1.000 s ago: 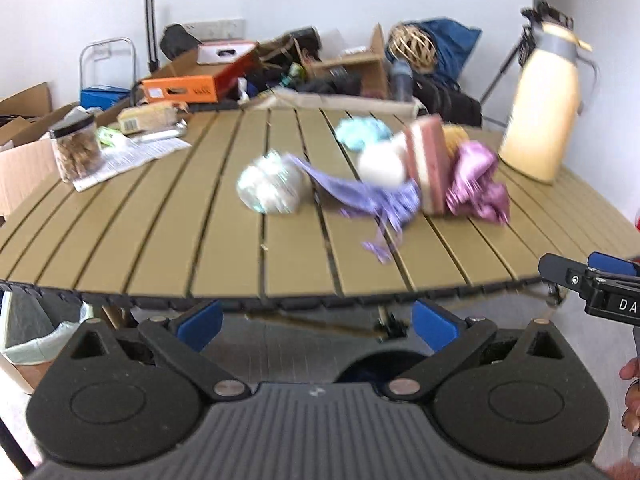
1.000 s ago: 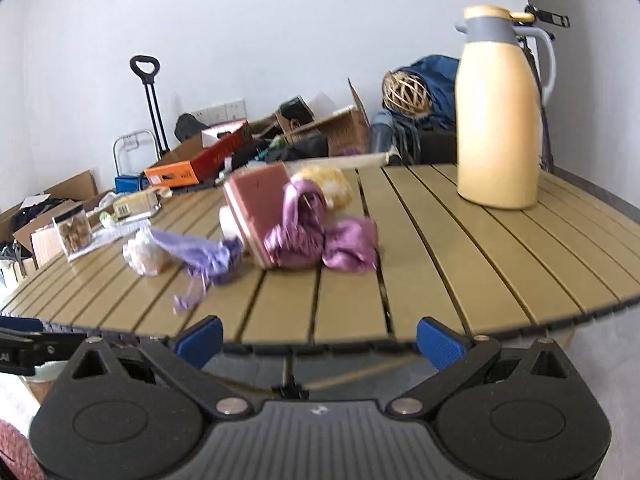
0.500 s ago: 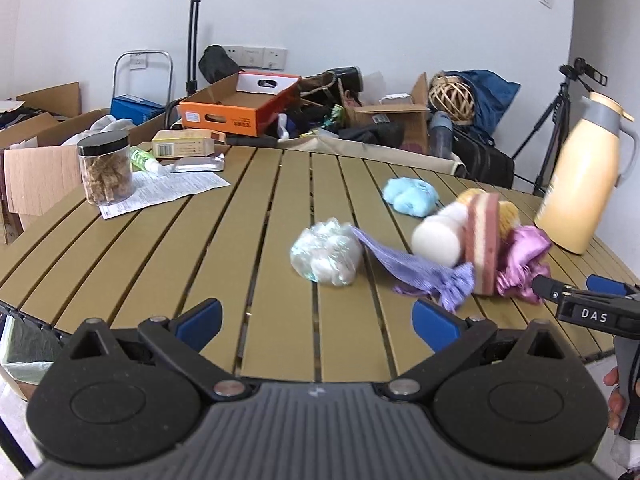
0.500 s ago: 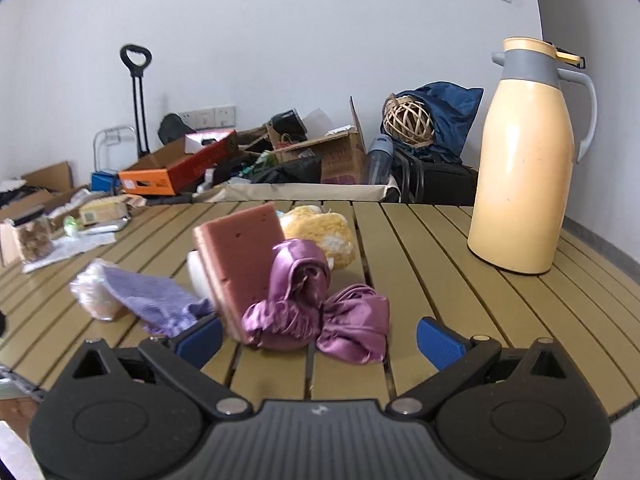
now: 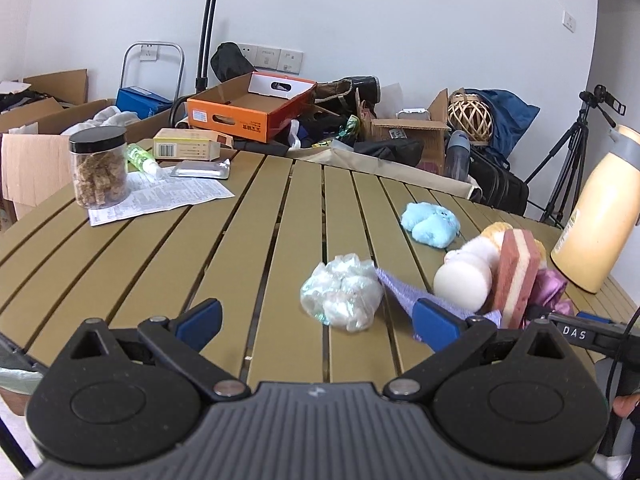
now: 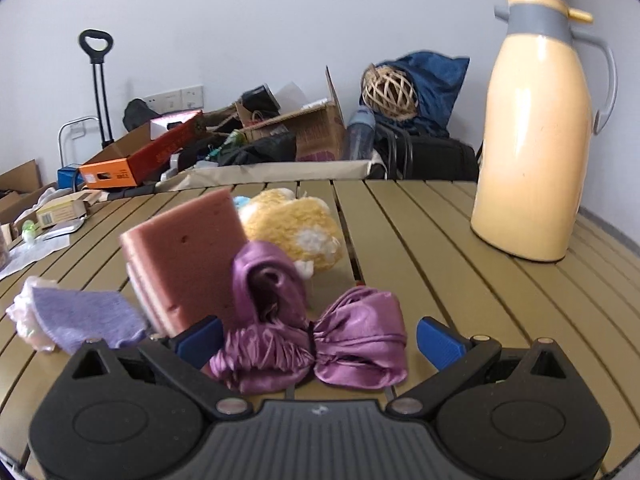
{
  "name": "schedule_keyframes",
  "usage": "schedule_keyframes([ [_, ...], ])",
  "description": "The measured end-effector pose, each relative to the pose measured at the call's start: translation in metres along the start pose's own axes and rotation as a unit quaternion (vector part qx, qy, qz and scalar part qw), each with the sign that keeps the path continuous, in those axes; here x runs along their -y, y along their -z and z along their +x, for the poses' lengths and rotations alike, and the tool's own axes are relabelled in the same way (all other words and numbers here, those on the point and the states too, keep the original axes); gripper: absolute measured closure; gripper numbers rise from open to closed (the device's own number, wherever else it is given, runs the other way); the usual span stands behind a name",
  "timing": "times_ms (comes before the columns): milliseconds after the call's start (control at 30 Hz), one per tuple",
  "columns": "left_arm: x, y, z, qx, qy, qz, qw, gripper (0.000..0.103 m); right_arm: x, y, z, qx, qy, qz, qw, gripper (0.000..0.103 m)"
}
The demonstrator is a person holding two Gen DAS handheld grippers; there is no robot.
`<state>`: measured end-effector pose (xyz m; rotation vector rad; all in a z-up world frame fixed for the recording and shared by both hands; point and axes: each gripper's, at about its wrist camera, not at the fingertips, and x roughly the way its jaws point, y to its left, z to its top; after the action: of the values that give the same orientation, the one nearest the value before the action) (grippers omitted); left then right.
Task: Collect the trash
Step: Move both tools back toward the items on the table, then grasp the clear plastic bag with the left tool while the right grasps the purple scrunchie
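Both grippers, left (image 5: 316, 322) and right (image 6: 318, 338), have closed in on the table (image 5: 248, 216), jaws wide, empty; purple cloth (image 6: 320, 340) looks partly hidden by the right one.

A white wall (image 5: 400, 20) with sockets (image 5: 276, 58) backs cardboard boxes (image 5: 412, 136) and a tripod (image 5: 568, 160).

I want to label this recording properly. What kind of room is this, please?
Probably a spare room or storeroom in a home or office, not a kitchen. A slatted folding table stands before open cardboard boxes, a hand trolley and bags piled against a plain white wall. A camera tripod stands in the corner.
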<state>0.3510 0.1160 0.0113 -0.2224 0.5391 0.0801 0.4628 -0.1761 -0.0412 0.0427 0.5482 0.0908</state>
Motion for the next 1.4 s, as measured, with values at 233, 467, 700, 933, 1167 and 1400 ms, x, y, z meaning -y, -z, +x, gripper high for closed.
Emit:
schedule_keyframes([
  [233, -0.003, -0.001, 0.023, -0.006, 0.0, 0.002, 1.0, 0.0, -0.002, -0.005, 0.021, -0.015, 0.006, 0.004, 1.0, 0.0],
  [467, -0.011, 0.001, 0.038, -0.017, 0.004, 0.007, 0.9998, 0.0, -0.007, -0.003, 0.027, -0.016, 0.015, -0.005, 1.0, 0.026],
  [700, -0.001, 0.001, 0.054, -0.029, 0.009, 0.041, 0.9987, 0.0, -0.012, 0.001, 0.015, -0.007, 0.016, -0.032, 0.999, 0.051],
  [933, 0.017, 0.003, 0.075, -0.046, -0.001, 0.077, 0.996, 0.0, -0.009, -0.002, -0.005, 0.026, -0.002, -0.036, 0.999, 0.071],
  [1167, 0.034, 0.003, 0.095, -0.041, -0.031, 0.112, 0.9924, 0.001, 0.006, -0.003, -0.022, 0.057, -0.02, -0.031, 0.998, 0.072],
  [1400, 0.04, 0.007, 0.106, -0.053, -0.031, 0.118, 0.9911, 0.052, 0.017, -0.006, -0.032, 0.076, -0.037, -0.039, 0.996, 0.072],
])
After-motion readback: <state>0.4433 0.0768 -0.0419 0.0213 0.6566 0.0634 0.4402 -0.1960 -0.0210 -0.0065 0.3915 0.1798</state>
